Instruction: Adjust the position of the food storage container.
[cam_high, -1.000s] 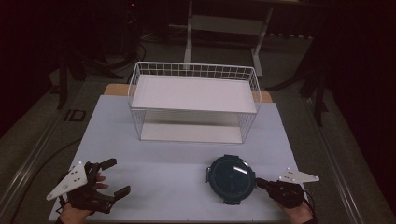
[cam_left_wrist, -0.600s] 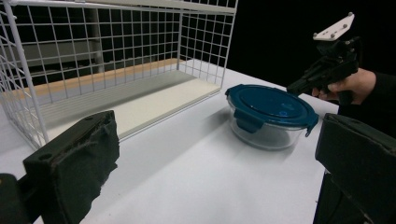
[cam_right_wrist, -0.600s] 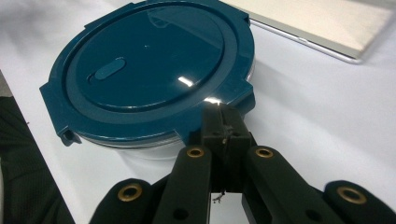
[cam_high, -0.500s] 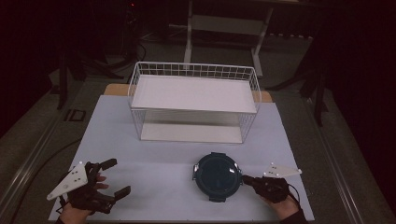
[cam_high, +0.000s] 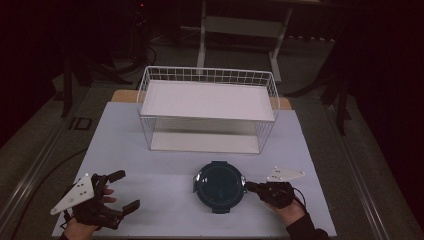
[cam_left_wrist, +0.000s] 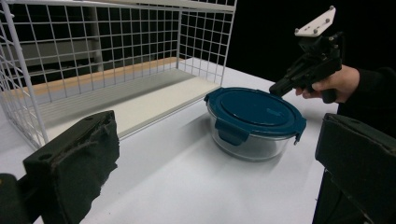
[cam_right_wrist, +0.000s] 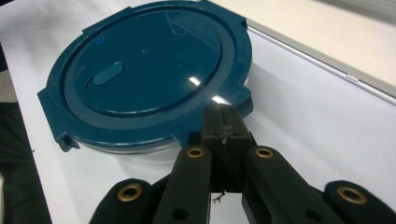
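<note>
Your right gripper is pressed together, tips touching the container lid rim; your left gripper is spread wide, well apart.

The left gripper rests low at the near left, jaws wide apart; the right gripper has its jaws pressed together.

A white table carries two things. A white wire basket with a flat white shelf across its top stands toward the far side. Nearer the person sits a round glass container with a dark teal clip-on lid, apparently closed.
</note>
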